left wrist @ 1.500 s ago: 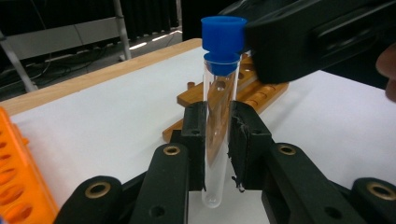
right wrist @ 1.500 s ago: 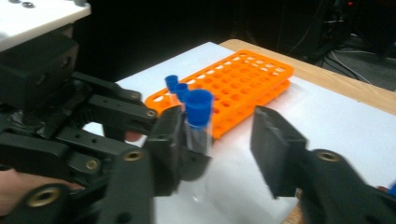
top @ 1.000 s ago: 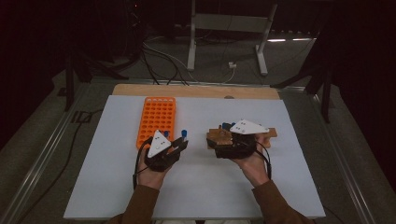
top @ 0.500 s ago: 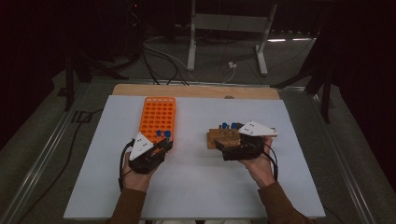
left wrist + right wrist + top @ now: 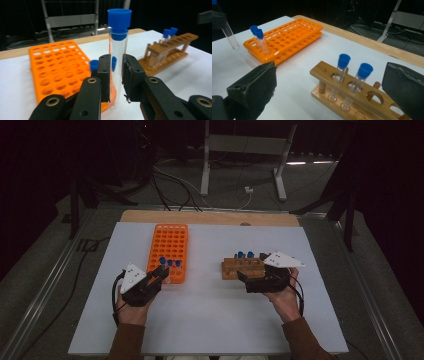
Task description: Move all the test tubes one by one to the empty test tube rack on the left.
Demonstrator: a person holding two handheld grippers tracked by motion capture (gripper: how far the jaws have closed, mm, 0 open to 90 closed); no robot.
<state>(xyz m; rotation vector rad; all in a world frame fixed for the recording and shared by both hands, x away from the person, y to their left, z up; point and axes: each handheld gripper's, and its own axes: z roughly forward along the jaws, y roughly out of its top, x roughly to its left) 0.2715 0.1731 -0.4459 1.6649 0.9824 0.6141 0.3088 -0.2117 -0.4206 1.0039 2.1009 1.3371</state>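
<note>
My left gripper (image 5: 159, 275) (image 5: 116, 75) is shut on a clear test tube with a blue cap (image 5: 117, 47), held upright at the near right corner of the orange rack (image 5: 169, 245) (image 5: 57, 65). Two blue-capped tubes (image 5: 174, 264) (image 5: 259, 37) stand in that rack's near row. My right gripper (image 5: 244, 279) (image 5: 330, 87) is open; its jaws have just been opening and grip nothing. Just ahead of it is the wooden rack (image 5: 242, 270) (image 5: 324, 72), holding two blue-capped tubes (image 5: 245, 254) (image 5: 352, 75).
Both racks rest on a white board (image 5: 210, 320), whose wooden edge (image 5: 210, 217) shows at the far side. A bare strip of board separates the racks. Past the table stand a metal stand's legs (image 5: 240, 165) and floor cables.
My left gripper has carried the tube leftward, from beside the wooden rack to the orange rack's near right corner. My right gripper has drawn back slightly from the wooden rack.
</note>
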